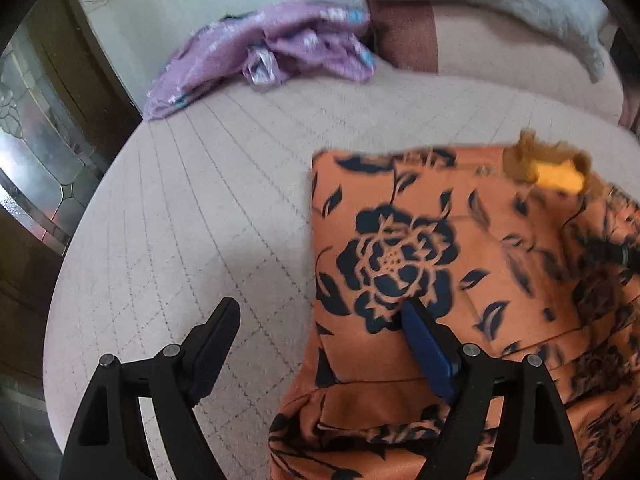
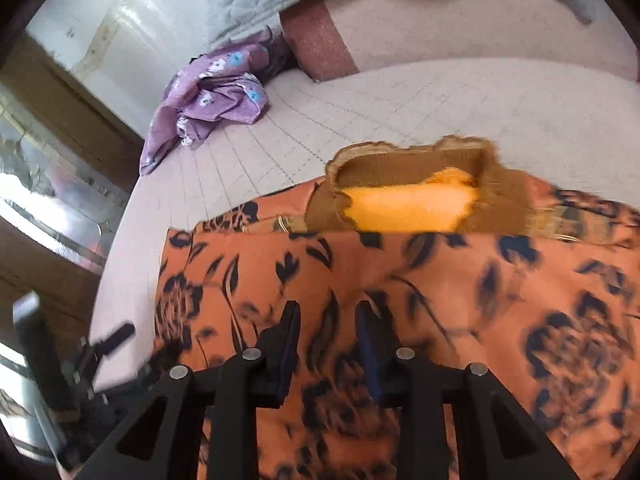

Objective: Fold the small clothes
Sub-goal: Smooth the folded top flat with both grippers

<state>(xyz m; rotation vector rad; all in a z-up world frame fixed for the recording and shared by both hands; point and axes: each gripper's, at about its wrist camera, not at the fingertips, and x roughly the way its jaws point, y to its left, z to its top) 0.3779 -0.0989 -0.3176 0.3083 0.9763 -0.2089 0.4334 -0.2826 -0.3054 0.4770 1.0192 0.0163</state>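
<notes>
Both grippers hover low over the orange floral garment (image 2: 400,280): left gripper (image 1: 320,312) spread wide, right gripper (image 2: 328,312) half-parted, neither gripping

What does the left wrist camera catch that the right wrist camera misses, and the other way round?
Only the left wrist view shows the left gripper, wide open, one finger over the orange floral garment. Only the right wrist view shows the right gripper, slightly open over that garment, and its whole neckline. Both show the purple garment crumpled on the bed.
</notes>
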